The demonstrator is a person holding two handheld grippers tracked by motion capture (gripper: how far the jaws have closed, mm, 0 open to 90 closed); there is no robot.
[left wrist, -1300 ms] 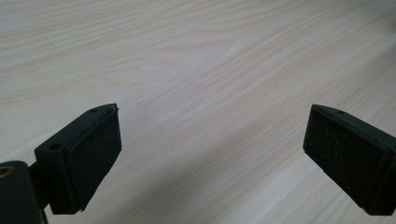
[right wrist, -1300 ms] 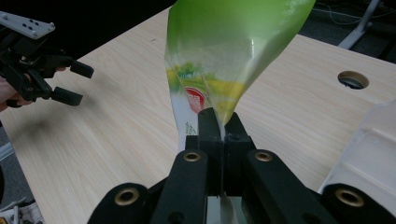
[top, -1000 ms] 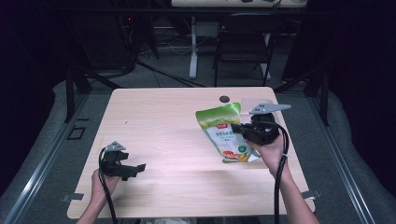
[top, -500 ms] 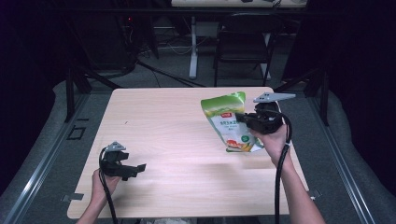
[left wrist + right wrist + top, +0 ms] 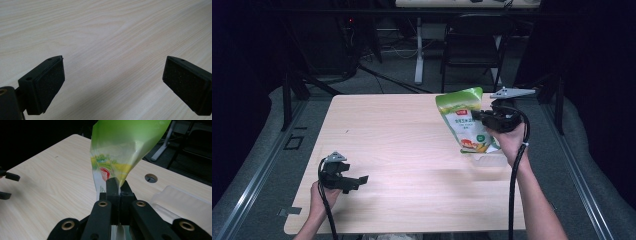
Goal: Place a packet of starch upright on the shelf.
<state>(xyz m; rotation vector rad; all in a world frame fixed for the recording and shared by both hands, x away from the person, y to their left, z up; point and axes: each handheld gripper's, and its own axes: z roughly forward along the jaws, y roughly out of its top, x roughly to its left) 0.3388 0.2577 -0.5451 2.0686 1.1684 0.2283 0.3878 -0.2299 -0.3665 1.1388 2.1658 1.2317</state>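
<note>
Your right gripper point(image 5: 480, 118) is clenched on the side edge of the green pouch point(image 5: 462, 120); in the right gripper view the jaws are closed tight with the film pinched between them, and the pouch point(image 5: 120, 152) rises above and ahead of the tips. It hangs off the table point(image 5: 412, 150), its bottom end just over the wood. The bite looks shallow, near the edge, so in my judgement the film could slip or crease. Keep the pinch firm, move smoothly, and avoid swinging the loose lower end.

Your right forearm reaches forward, wrist raised, the jaws pointing toward your left. Your left gripper point(image 5: 357, 179) rests low near the table's near left corner, released: its pads point(image 5: 50, 82) stand wide apart with bare wood between them.
</note>
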